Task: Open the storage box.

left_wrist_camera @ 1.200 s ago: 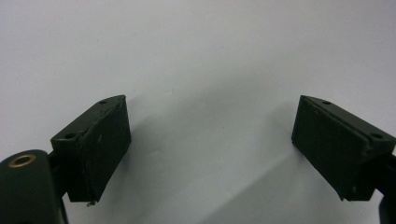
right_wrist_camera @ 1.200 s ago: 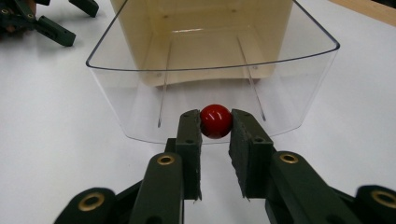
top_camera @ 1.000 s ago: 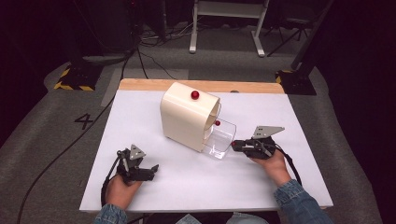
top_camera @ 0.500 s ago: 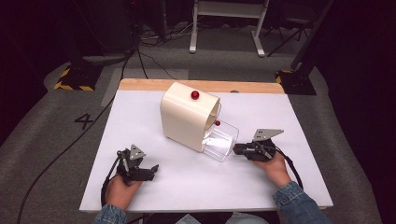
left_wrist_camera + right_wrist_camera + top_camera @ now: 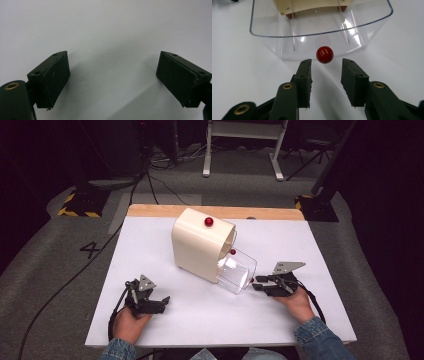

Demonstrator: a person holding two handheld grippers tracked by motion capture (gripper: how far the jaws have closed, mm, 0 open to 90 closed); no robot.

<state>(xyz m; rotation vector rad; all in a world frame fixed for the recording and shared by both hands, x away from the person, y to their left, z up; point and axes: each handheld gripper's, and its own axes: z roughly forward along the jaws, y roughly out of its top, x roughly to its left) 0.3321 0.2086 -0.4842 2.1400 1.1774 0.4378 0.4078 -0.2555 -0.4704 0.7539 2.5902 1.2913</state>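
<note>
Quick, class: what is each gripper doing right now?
Left gripper: open, empty, over the bare table.
Right gripper: open, empty, jaws just short of the red knob on the clear drawer.

A single numeral, "4" (image 5: pixel 90 250), is showing in dark strokes on the grey floor (image 5: pixel 60 270), lying just off the left edge of the white table (image 5: pixel 150 250), level with that table's far half. Farther from the table, beyond its far left corner, a yellow-and-black hazard-striped band (image 5: pixel 75 213) is sitting on the same floor, bearing no letters. No other writing is standing out legibly.
</note>
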